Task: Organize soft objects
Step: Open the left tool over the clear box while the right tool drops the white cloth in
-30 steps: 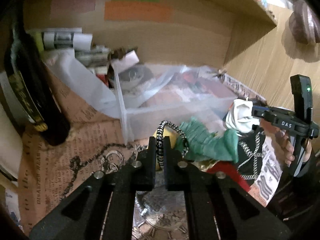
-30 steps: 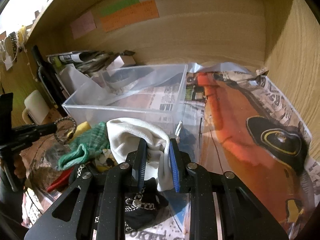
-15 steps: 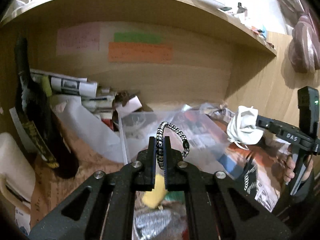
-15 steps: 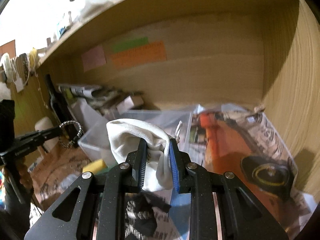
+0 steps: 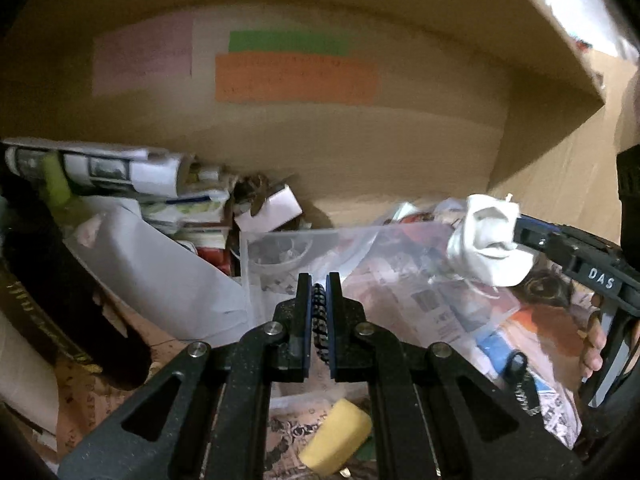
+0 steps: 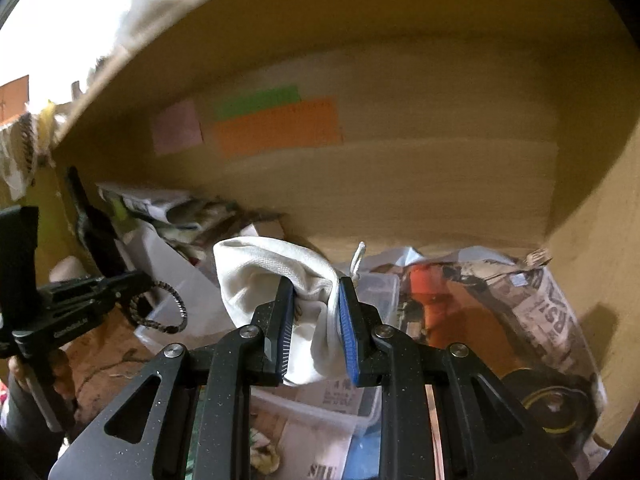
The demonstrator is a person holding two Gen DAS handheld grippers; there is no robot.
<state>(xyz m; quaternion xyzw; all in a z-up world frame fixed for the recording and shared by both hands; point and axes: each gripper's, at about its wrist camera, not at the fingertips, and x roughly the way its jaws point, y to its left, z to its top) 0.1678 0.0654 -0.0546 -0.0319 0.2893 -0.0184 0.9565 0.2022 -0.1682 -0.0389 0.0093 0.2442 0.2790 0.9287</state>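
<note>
**Both grippers loaded above a crowded desk**

Wooden panelling closes off the back, with pink [image 5: 142, 54], green [image 5: 290, 42] and orange [image 5: 296, 78] paper notes stuck to it under a curved shelf [image 6: 360, 12]. Newspaper [image 6: 552, 312] covers the desk, and a clear plastic bin [image 5: 280, 252] stands in the middle of it. Rolled papers [image 5: 92, 166] and a dark bottle [image 5: 52, 300] crowd the left side; a yellow sponge [image 5: 336, 448] lies in front of the bin.

Left gripper [image 5: 319, 288]: fingers clenched on a black-and-white braided loop [image 6: 160, 308], held over the bin's near edge. Right gripper [image 6: 316, 300]: fingers grasping a white cloth pouch [image 6: 272, 280], lifted above the bin's right side.
</note>
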